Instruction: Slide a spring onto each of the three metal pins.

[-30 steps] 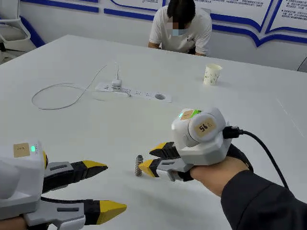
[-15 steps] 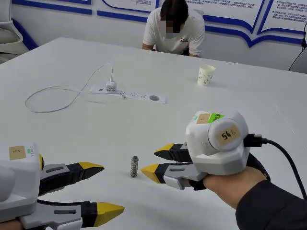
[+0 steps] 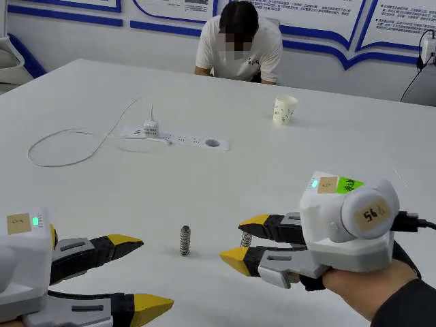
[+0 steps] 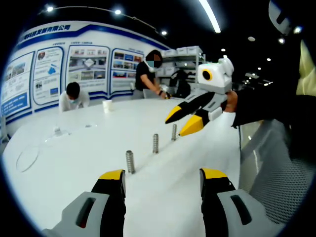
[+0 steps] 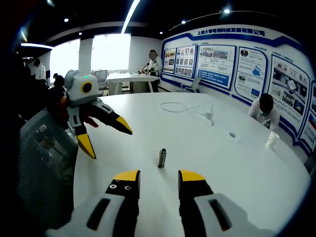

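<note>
- Spring coils (image 3: 184, 238) wrap the nearest pin (image 4: 130, 161), which stands upright on the white counter (image 3: 204, 184). I judge that one already done.
- My left gripper (image 3: 139, 272) sits at the near left, its jaws spread wide and holding nothing. It points along the row, well placed to steady a pin.
- My right gripper (image 5: 159, 177) is at the near right, jaws parted and empty too, with its tips just beside the pins on that side.
- From the left gripper view the row runs away from me: the middle pin (image 4: 155, 143), then the far pin (image 4: 174, 132). Both are too small for me to tell whether they carry coils.
- With both jaws empty, I judge the work to be near its end or between pickups.
- Far off lie a power strip (image 3: 177, 138) and its white cable (image 3: 61, 146), then a paper cup (image 3: 284, 109). A seated person (image 3: 238, 48) is at the far edge, well apart from the work.
</note>
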`<state>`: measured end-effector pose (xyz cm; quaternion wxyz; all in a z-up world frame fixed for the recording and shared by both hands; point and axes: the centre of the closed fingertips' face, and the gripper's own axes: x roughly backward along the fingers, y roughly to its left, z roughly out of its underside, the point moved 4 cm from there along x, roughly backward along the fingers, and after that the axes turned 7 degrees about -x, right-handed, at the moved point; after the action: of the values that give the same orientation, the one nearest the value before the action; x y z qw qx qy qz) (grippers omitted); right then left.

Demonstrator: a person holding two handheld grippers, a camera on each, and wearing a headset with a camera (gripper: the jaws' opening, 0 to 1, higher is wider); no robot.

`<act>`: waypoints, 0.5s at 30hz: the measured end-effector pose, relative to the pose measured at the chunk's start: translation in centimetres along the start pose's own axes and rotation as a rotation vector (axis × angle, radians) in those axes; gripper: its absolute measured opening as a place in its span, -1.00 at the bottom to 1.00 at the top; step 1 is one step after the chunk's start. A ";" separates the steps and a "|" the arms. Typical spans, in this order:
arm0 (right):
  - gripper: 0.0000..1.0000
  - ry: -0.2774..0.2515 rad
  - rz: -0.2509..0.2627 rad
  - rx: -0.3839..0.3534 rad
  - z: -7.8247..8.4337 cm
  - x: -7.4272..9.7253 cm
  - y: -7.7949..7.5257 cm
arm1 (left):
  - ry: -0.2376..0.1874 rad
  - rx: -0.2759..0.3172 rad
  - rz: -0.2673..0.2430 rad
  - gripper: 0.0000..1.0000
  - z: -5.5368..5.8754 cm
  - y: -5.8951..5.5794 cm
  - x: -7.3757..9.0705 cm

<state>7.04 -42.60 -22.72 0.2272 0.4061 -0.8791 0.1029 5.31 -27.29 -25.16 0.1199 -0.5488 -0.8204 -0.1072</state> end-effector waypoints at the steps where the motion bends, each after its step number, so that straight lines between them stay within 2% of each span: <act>1: -0.36 -0.006 0.002 0.000 0.0 0.4 -0.1 | 0.001 -0.001 0.000 0.25 0.0 0.0 0.0; 15: -0.32 -0.048 0.061 -0.041 1.8 4.6 -1.5 | -0.002 -0.001 0.001 0.29 -0.1 -0.2 0.0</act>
<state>5.02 -47.28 -22.14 0.2112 0.3769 -0.8981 0.0819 5.14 -27.37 -25.07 0.1191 -0.5493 -0.8201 -0.1072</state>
